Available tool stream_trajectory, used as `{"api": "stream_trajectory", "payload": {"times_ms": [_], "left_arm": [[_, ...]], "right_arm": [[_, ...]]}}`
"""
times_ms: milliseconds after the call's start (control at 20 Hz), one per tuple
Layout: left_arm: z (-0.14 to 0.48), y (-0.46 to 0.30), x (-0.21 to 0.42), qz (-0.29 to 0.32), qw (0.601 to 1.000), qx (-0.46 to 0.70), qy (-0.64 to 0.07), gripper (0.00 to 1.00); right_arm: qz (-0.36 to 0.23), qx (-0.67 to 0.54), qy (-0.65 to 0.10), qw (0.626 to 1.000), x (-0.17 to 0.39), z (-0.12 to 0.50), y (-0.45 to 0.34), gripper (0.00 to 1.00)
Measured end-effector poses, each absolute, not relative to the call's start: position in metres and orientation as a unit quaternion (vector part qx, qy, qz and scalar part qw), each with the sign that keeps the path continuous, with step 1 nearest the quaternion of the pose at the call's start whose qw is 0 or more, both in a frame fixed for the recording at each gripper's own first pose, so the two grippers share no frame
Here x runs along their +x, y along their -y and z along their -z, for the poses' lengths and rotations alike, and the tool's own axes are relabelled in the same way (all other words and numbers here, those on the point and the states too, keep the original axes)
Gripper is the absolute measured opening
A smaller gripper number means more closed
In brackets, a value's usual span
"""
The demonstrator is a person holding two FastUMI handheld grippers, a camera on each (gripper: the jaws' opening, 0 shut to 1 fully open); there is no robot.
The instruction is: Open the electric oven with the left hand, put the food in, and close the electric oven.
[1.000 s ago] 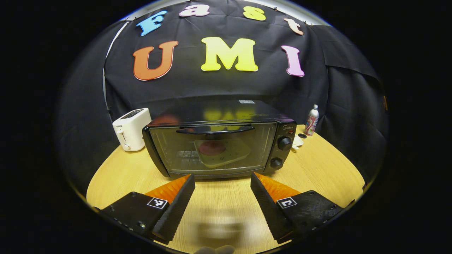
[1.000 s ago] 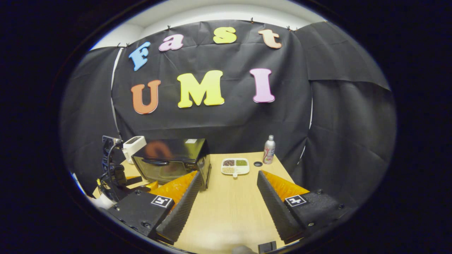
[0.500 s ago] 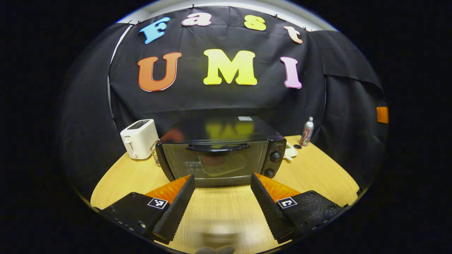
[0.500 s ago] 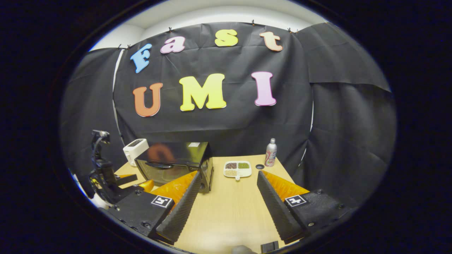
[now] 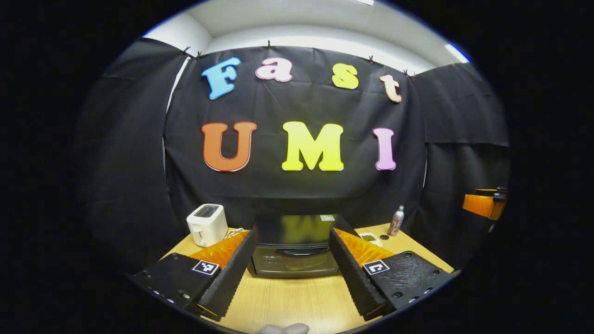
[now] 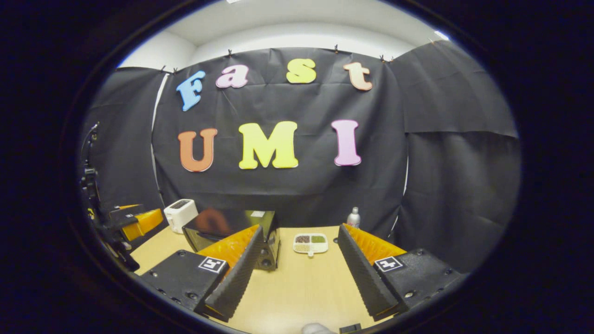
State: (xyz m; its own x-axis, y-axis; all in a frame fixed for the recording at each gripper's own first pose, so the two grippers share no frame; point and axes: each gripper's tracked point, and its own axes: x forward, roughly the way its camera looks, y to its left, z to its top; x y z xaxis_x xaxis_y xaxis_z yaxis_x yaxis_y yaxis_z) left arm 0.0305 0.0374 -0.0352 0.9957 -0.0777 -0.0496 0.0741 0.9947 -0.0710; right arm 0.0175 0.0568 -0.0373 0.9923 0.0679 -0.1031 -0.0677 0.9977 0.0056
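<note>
The black electric oven (image 5: 294, 247) stands on the wooden table (image 5: 287, 301) with its glass door shut and its handle (image 5: 301, 253) across the top of the door. What lies behind the glass is too dim to tell. My left gripper (image 5: 291, 233) is open, well back from the oven, which I see between its fingers. In the right gripper view the oven (image 6: 218, 226) is at the left, partly behind the left finger. My right gripper (image 6: 300, 228) is open and holds nothing. A white divided plate of food (image 6: 310, 243) lies right of the oven.
A white toaster (image 5: 207, 224) stands left of the oven, a drinks can (image 5: 396, 221) at the back right. The divided plate (image 5: 371, 238) peeks out beside the oven. The other gripper's orange finger (image 5: 482, 204) shows far right; the left gripper (image 6: 135, 220) shows beside the toaster (image 6: 181, 214).
Both grippers have drawn back from the oven and tilted up, so the oven looks smaller and lower. The oven door has stayed shut. Both grippers remain open.
</note>
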Motion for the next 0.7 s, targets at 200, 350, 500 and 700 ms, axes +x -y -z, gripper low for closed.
{"api": "stream_trajectory", "payload": {"times_ms": [200,350,500,700], "left_arm": [[-0.002,-0.046,-0.009,0.003,0.999,-0.035,0.003,0.96],[-0.014,-0.035,-0.036,-0.006,0.999,-0.032,0.010,0.96],[-0.025,-0.028,-0.053,-0.019,0.999,-0.020,0.016,0.96],[-0.038,-0.011,-0.065,-0.019,0.999,-0.018,0.025,0.96]], "right_arm": [[-0.042,0.004,-0.029,0.999,0.006,0.015,-0.038,0.96],[-0.047,0.011,-0.015,0.999,-0.005,0.000,-0.019,0.96],[-0.046,0.008,-0.013,0.999,-0.015,0.000,0.000,0.96],[-0.048,0.009,-0.014,0.999,-0.025,-0.001,0.015,0.96]]}}
